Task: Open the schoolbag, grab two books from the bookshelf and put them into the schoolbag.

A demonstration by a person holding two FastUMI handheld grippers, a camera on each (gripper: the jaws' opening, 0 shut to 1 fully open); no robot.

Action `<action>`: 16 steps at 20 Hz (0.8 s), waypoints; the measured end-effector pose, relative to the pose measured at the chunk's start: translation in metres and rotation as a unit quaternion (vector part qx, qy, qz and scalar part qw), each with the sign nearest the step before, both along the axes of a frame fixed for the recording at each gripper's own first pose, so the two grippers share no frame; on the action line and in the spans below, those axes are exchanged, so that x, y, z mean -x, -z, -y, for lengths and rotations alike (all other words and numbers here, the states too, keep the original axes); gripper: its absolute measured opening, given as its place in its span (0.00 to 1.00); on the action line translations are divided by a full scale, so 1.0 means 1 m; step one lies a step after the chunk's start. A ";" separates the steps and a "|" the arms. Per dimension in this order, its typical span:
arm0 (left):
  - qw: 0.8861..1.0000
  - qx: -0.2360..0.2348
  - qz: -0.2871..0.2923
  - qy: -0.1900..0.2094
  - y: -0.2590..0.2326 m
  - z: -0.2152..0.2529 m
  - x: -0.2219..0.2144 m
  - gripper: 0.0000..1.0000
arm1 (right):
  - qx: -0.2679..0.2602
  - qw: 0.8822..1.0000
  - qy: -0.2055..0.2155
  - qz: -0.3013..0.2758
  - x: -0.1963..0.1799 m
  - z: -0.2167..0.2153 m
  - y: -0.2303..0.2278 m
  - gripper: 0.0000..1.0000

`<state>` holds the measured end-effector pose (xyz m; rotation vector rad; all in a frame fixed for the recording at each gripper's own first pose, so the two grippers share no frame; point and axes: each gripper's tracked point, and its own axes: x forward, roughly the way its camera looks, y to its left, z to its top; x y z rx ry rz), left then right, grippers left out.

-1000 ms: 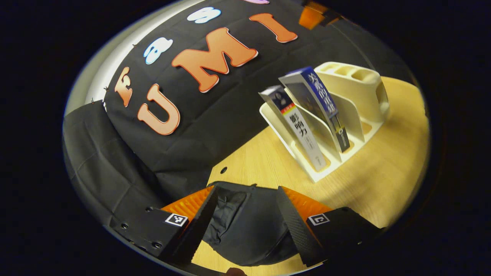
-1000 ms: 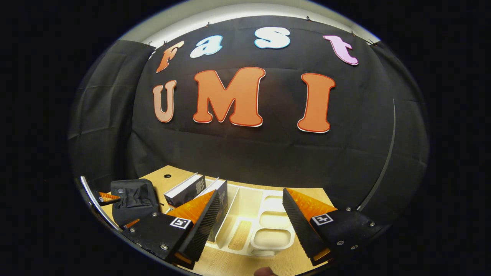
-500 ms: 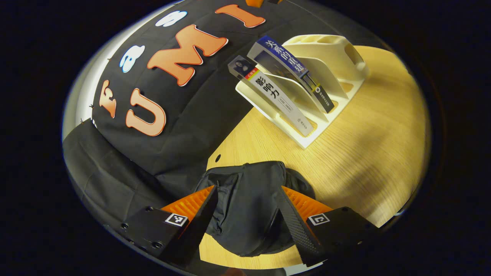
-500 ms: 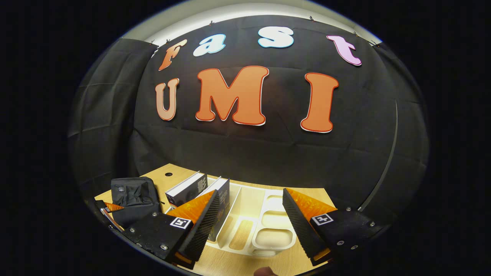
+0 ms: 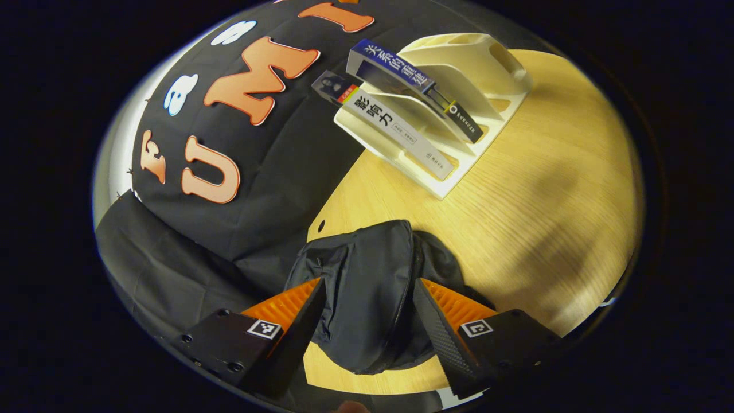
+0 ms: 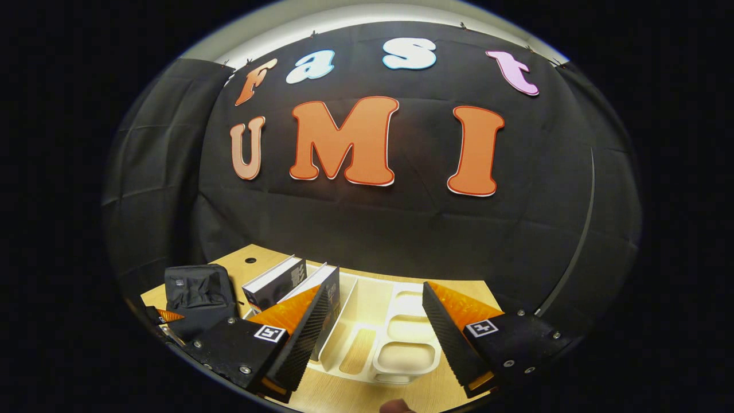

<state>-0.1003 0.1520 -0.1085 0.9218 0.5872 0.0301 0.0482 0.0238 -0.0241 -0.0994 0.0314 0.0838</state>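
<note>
Two books, white-spined (image 5: pixel 401 132) and blue-spined (image 5: pixel 414 86), slanted in one cream bookshelf (image 5: pixel 493 63), upper centre of left gripper view. One black schoolbag (image 5: pixel 367 292) on counter (image 5: pixel 545 189), lower centre, between spread fingers of left tool (image 5: pixel 367 321); contact unclear. Right tool (image 6: pixel 373 327) wide open, empty, bottom centre.

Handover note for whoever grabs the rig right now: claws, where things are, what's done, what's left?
Left claw: open, fingers either side of the black schoolbag, not gripping it.
Right claw: open and empty, hovering over the white bookshelf.
Schoolbag lies on the wooden table, zipper looks closed.
Both books sit in the bookshelf slots: the white-spined book and the blue-spined book.
Done: nothing yet; claws only positioned.
Left: open the schoolbag, pull both books, put them inside.
</note>
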 end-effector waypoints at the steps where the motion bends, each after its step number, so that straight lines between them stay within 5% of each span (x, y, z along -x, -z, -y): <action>1: 1.000 -0.003 0.002 -0.005 -0.002 -0.002 0.002 0.98 | 0.000 1.000 -0.001 -0.001 0.000 0.000 0.000 0.98; 16: 0.993 -0.108 -0.006 -0.052 -0.018 -0.033 0.006 0.93 | 0.027 0.998 -0.057 0.004 -0.005 0.002 -0.002 0.98</action>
